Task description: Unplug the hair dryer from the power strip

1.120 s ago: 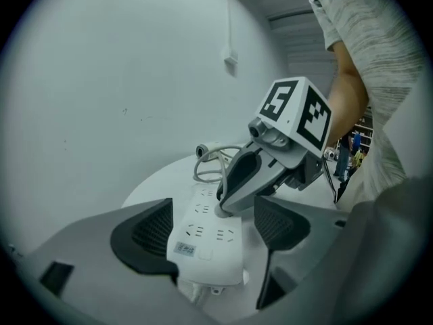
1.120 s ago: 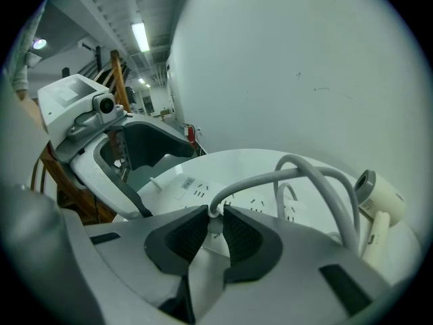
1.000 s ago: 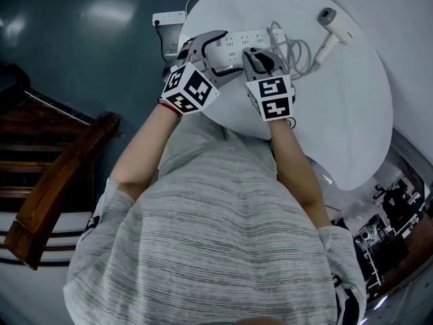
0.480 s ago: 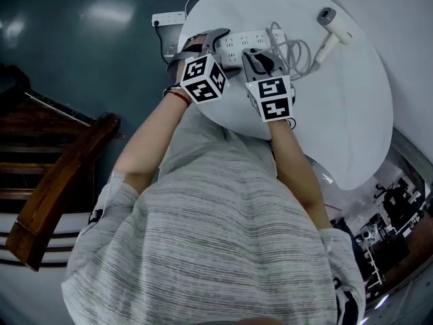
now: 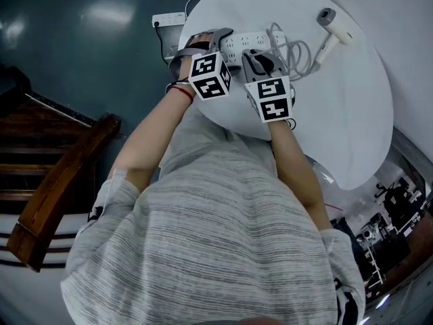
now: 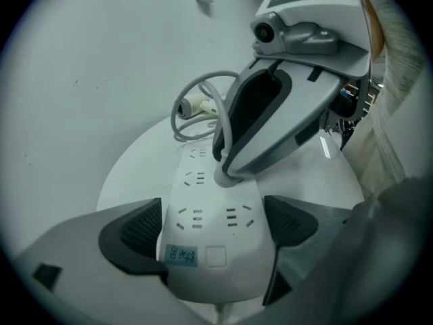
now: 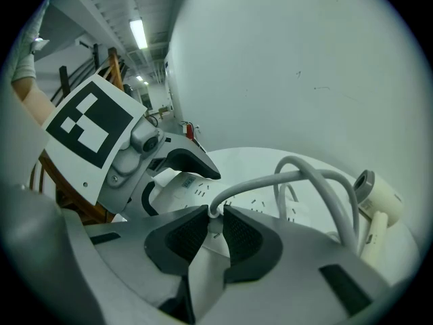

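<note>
On a round white tabletop (image 5: 338, 114), a person (image 5: 230, 235) in a striped grey shirt works two handheld grippers over a white power strip (image 6: 210, 239). The left gripper (image 6: 211, 230), whose jaws have just been opening, stands released and wide astride the strip's near end. The right gripper (image 7: 214, 225) is clenched on the hair dryer's plug (image 7: 214, 212), which is seated in one of the strip's sockets. The grey cord (image 7: 318, 175) loops away to the hair dryer (image 5: 336, 27), which lies well apart near the far edge.
</note>
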### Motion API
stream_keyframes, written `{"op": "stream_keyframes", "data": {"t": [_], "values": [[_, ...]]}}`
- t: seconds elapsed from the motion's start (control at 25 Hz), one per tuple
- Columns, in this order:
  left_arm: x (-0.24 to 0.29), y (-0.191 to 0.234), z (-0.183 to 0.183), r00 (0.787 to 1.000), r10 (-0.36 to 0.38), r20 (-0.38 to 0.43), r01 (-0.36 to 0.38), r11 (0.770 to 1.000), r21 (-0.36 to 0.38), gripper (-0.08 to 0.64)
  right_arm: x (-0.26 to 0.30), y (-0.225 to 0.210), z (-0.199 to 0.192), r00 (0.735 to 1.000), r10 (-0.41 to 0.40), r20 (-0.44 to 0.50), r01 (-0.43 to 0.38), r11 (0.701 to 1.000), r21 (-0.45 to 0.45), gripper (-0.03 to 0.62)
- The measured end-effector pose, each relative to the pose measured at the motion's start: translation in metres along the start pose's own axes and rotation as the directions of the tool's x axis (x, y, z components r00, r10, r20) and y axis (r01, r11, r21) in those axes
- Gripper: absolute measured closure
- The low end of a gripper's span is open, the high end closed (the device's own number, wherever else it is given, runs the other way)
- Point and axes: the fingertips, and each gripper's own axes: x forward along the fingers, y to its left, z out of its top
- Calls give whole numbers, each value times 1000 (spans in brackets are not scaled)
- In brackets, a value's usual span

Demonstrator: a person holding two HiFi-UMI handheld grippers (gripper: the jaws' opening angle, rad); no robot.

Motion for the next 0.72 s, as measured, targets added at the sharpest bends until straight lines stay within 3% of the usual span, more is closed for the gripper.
{"op": "stream_keyframes", "data": {"t": [0.12, 0.32, 0.72], "values": [[5, -4, 8, 1000, -16, -10, 16, 997, 74, 94, 0, 1, 1, 1000, 5, -6, -5, 1000, -7, 512], [12, -5, 7, 996, -76, -45, 78, 996, 46, 92, 0, 1, 1, 1000, 11, -11, -11, 1000, -11, 512], [12, -5, 10, 995, -98, 17, 98, 994, 43, 89, 0, 1, 2, 1000, 24, -13, -24, 1000, -10, 511]]}}
